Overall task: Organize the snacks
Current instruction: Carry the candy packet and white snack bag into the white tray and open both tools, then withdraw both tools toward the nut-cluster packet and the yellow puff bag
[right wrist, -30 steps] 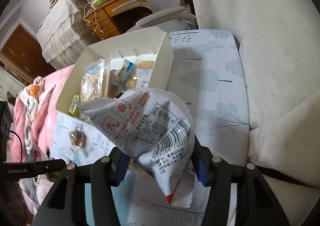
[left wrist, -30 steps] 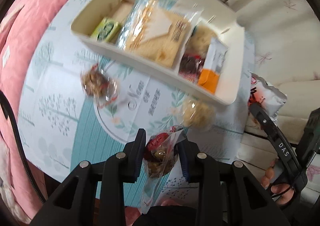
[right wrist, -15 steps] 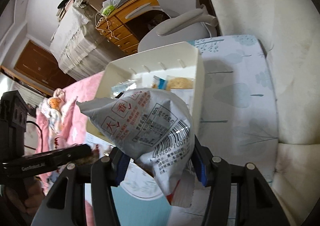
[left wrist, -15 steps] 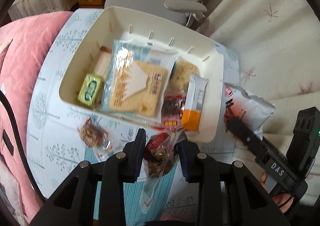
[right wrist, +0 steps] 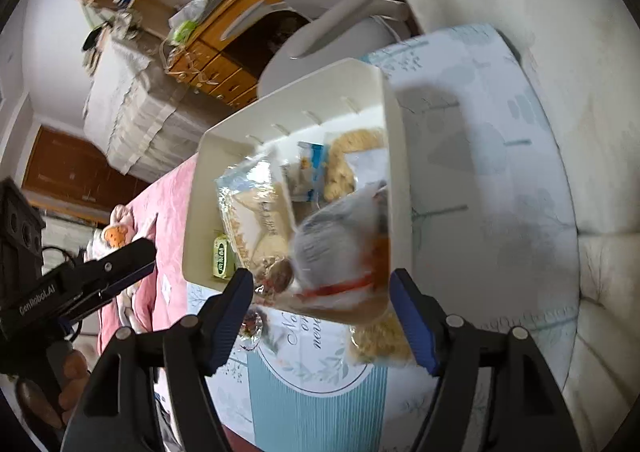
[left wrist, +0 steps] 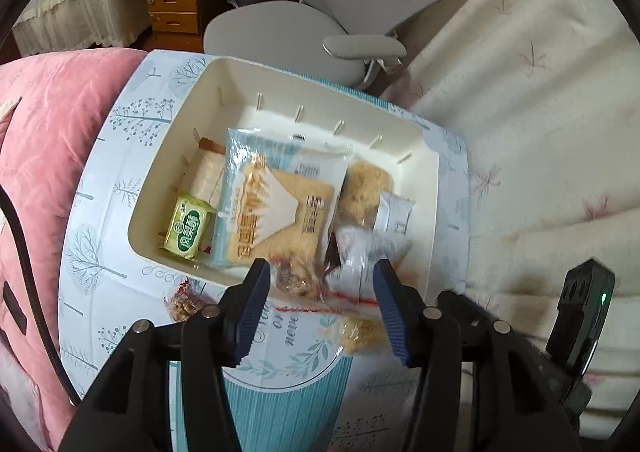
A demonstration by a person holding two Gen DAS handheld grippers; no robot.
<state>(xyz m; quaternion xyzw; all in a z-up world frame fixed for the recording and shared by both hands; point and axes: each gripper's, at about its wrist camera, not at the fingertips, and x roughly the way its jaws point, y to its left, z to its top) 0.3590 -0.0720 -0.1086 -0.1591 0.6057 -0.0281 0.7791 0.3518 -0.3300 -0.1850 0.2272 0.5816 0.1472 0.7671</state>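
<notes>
Left wrist | left hand-held gripper (left wrist: 320,292) spread; clear snack packet (left wrist: 320,278) lies crosswise

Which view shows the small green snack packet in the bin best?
Left wrist: the green packet lies facing the camera, sharp, in the white bin. The right wrist view shows it only small and edge-on beside the large cracker pack.

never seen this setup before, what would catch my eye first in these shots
The cream plastic bin crammed with wrapped snacks sits mid-frame on the blue-and-white tree-print board; the big clear-wrapped cracker pack dominates it. Nearer the camera, both grippers' fingers are spread wide, and a blurred grey snack bag and a clear-wrapped dark snack sit over the bin's near edge. Two more wrapped snacks lie on the board.
</notes>
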